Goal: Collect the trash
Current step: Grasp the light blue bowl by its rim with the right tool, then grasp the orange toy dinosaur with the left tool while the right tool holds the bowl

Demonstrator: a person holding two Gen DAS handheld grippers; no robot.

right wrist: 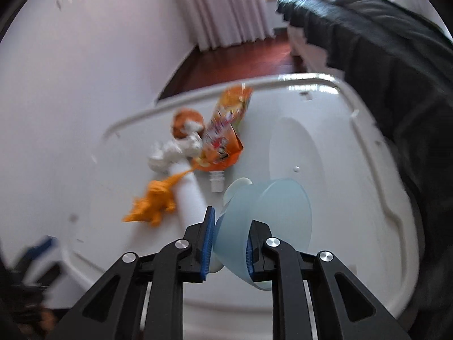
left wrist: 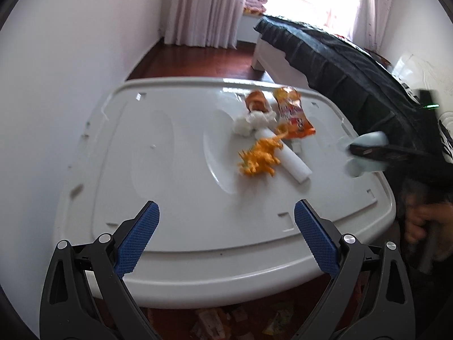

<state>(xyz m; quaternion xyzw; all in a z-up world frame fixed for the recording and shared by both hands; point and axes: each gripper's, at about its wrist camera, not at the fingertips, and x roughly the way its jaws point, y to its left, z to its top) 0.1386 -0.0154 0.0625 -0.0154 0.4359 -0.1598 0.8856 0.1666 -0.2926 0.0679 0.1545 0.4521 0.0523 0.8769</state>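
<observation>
The right gripper (right wrist: 229, 243) has its blue-padded jaws clamped on the wall of a pale blue translucent plastic cup (right wrist: 263, 221), tipped on its side above the white plastic table (right wrist: 354, 170). The left gripper (left wrist: 226, 226) hovers over the table's near edge, jaws wide apart with nothing between them. The trash lies mid-table: an orange snack wrapper (left wrist: 293, 113), crumpled white tissue (left wrist: 254, 120), a white cylinder (left wrist: 286, 158) under an orange toy dinosaur (left wrist: 260, 158)
</observation>
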